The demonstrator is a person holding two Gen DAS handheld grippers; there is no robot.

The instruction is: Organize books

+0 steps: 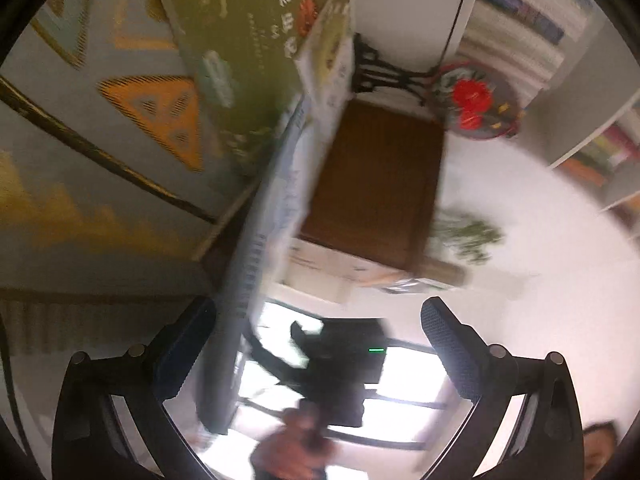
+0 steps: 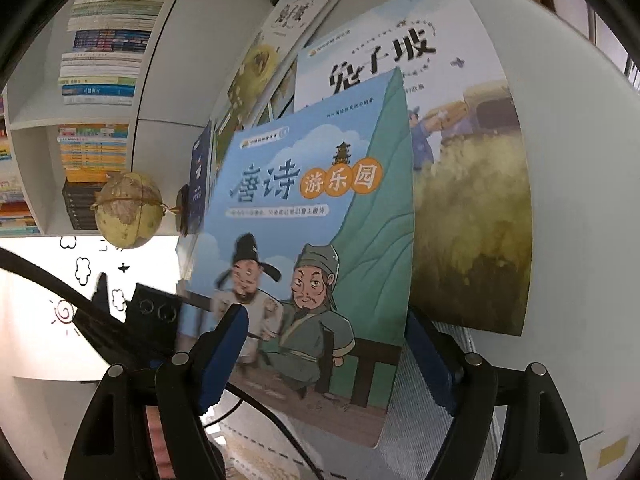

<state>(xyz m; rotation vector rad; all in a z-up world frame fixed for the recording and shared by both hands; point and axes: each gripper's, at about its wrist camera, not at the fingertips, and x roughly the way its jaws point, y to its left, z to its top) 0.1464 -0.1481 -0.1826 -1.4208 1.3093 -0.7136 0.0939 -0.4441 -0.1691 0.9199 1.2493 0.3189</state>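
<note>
We see the blue poetry book, closed, upright, cover with two cartoon men | behind it the larger rabbit-title book, pale cover, grassy scene, also upright | left of the blue poetry book, thinner books lean tilted | green book blurred, pose unclear

A small globe stands before white shelving; a red-flowered fan rests nearby.

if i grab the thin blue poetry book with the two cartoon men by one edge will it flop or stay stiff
The thin blue softcover book with two cartoon men will probably flop: its cover already bows. It looks slim, so likely light. The glossy cover may slip between the right gripper fingers, whose open jaws stand either side of its lower part.
</note>
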